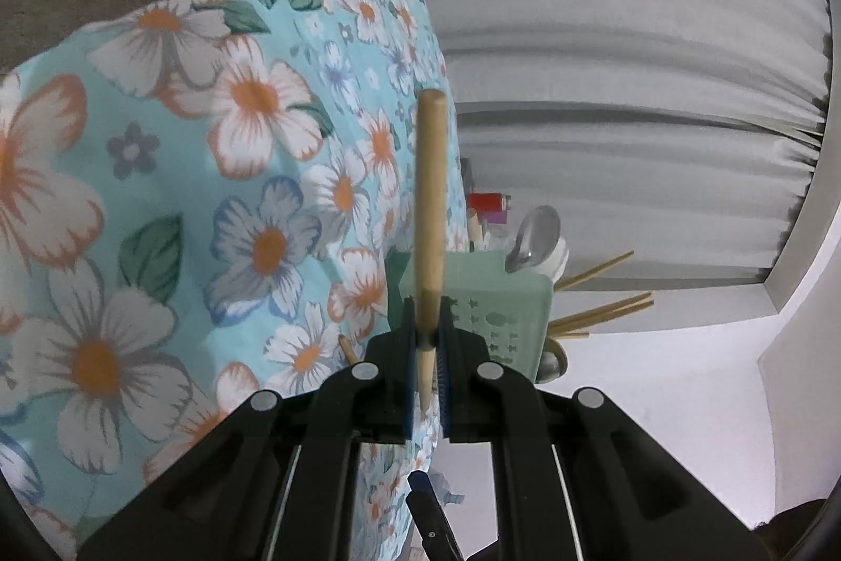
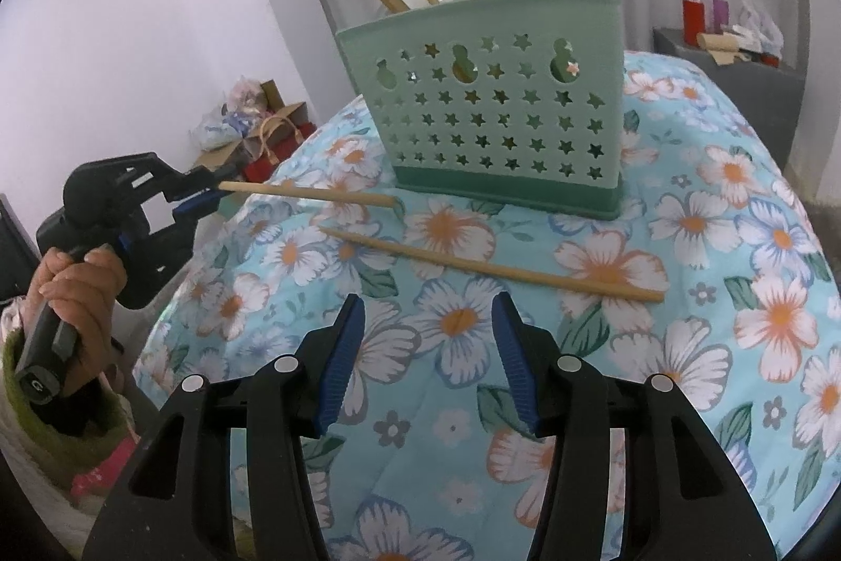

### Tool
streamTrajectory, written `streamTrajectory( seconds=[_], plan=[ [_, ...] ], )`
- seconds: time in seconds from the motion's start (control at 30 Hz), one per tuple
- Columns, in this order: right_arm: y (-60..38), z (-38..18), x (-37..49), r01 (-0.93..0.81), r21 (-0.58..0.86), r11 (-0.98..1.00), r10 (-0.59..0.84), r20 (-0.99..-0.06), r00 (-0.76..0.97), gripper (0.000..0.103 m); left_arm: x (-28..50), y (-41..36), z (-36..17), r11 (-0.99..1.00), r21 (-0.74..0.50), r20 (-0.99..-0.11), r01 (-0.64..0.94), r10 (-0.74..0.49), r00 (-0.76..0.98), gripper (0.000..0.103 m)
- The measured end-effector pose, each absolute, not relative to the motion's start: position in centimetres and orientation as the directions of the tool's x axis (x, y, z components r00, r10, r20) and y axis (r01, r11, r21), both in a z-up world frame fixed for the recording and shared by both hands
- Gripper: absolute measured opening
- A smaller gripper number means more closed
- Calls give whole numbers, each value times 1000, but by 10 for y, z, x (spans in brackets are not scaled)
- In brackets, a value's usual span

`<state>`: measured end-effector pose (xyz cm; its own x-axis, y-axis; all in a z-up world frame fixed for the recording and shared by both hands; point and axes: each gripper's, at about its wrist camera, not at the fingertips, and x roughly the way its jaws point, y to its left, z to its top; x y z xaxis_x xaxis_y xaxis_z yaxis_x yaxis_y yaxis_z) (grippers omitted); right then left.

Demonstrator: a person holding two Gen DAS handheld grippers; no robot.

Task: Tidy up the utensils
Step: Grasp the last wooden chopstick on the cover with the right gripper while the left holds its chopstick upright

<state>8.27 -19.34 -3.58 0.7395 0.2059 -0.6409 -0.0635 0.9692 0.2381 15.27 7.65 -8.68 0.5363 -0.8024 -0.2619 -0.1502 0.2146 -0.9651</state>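
Observation:
My left gripper [image 1: 427, 335] is shut on a wooden chopstick [image 1: 431, 203] that sticks out forward past its blue pads. From the right wrist view this left gripper [image 2: 202, 193] hovers at the table's left edge, the held chopstick [image 2: 310, 193] pointing at the base of the green utensil holder [image 2: 499, 114]. That green utensil holder [image 1: 504, 314] carries chopsticks, spoons and a ladle. A second chopstick [image 2: 489, 266] lies flat on the floral cloth in front of the holder. My right gripper [image 2: 428, 340] stands open just above the cloth, short of that chopstick, with nothing between its fingers.
The table is draped in a blue floral cloth [image 2: 709, 298] that falls away at its edges. A grey side stand [image 2: 736, 72] with red and purple bottles sits at the back right. Bags and boxes [image 2: 263, 130] crowd the floor by the white wall. A person's hand [image 2: 79, 287] grips the left tool's handle.

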Motion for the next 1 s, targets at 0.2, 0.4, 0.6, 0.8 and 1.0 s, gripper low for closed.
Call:
streamTrajectory(
  seconds=[0.2, 0.4, 0.6, 0.8, 1.0],
  plan=[
    [-184, -36, 92, -85, 163, 983, 172, -652, 739, 49, 153, 85, -87, 207, -967, -256, -151, -790, 557, 6],
    [-172, -36, 102, -102, -69, 992, 32, -654, 756, 49, 150, 97, -84, 208, -967, -254, -147, -771, 584, 6],
    [-154, -45, 111, -157, -300, 941, -71, -630, 774, 49, 146, 108, -76, 240, -963, -260, -119, -736, 625, 6],
    [-129, -63, 130, -247, -445, 861, -106, -631, 768, 48, 146, 120, -73, 272, -957, -268, -100, -702, 660, 6],
    [-101, -89, 152, -330, -574, 750, -154, -637, 756, 43, 148, 132, -75, 288, -952, -277, -100, -677, 682, 6]
  ],
)
